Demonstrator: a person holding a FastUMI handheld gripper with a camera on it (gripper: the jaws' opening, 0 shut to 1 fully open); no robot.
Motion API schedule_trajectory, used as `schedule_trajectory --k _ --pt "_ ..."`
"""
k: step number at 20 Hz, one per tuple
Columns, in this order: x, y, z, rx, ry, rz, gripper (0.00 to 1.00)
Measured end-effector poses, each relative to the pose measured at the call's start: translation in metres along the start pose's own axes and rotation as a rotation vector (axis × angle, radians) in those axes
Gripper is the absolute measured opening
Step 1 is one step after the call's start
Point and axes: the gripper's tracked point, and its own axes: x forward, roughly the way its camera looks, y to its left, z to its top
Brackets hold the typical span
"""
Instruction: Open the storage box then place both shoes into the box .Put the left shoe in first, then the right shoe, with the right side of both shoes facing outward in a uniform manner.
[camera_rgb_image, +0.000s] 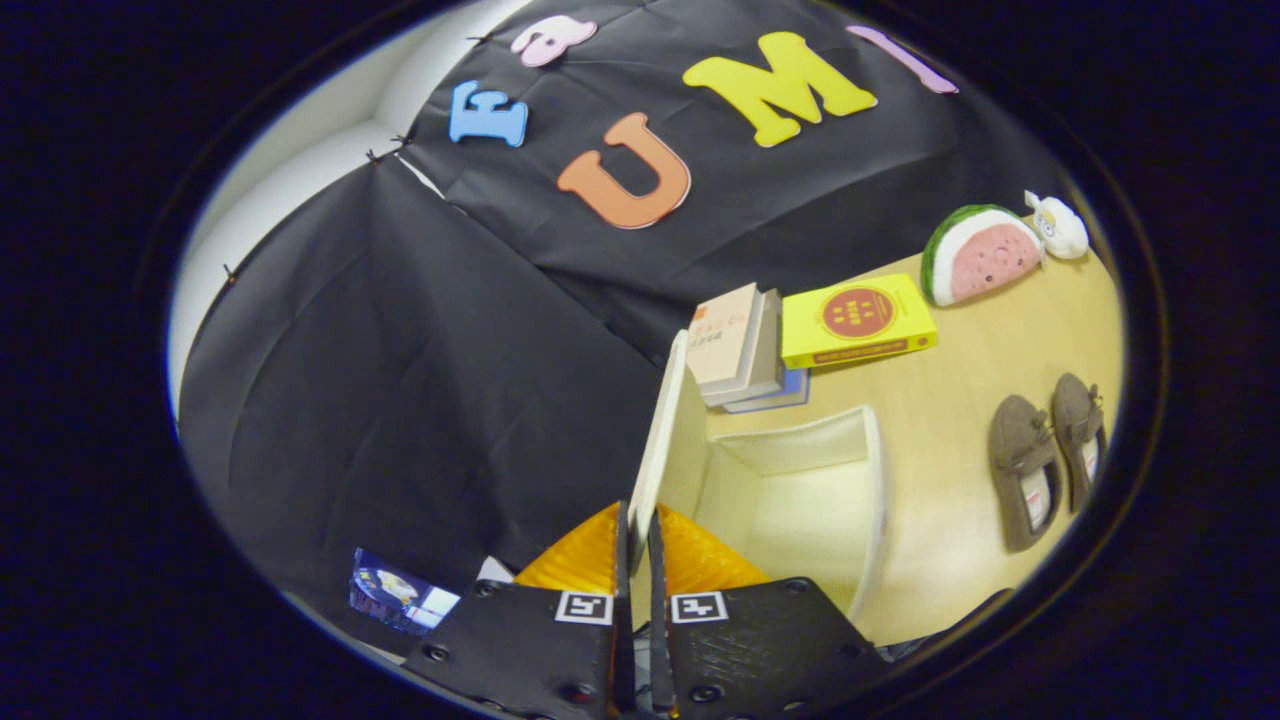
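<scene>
Gripper clamped on storage box lid, swung up: opening step. Shoes wait on table beside box. Next: release lid, go for left shoe.

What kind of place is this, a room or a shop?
Probably a small test booth, not a home: a wooden table backed by black cloth, holding books, shoes and a box. The claw pinches the box lid.

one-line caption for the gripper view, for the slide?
Gripper fingers shut on the raised lid of the open storage box; both shoes wait on the table beyond.
</scene>
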Motion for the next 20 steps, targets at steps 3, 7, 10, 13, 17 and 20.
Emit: schedule_trajectory --k 3,7,10,13,17,20 --pt "0.031 0.042 -0.006 -0.023 0.013 0.043 0.07" --pt "0.078 0.086 -0.027 -0.053 0.064 0.095 0.09" --pt "0.101 0.105 -0.034 -0.08 0.06 0.125 0.31" --pt "0.1 0.119 -0.024 -0.143 0.003 0.177 0.62" --pt "0.075 0.099 -0.01 -0.273 -0.064 0.132 0.94" --pt "0.055 0.065 -0.006 -0.321 -0.079 0.08 0.96"
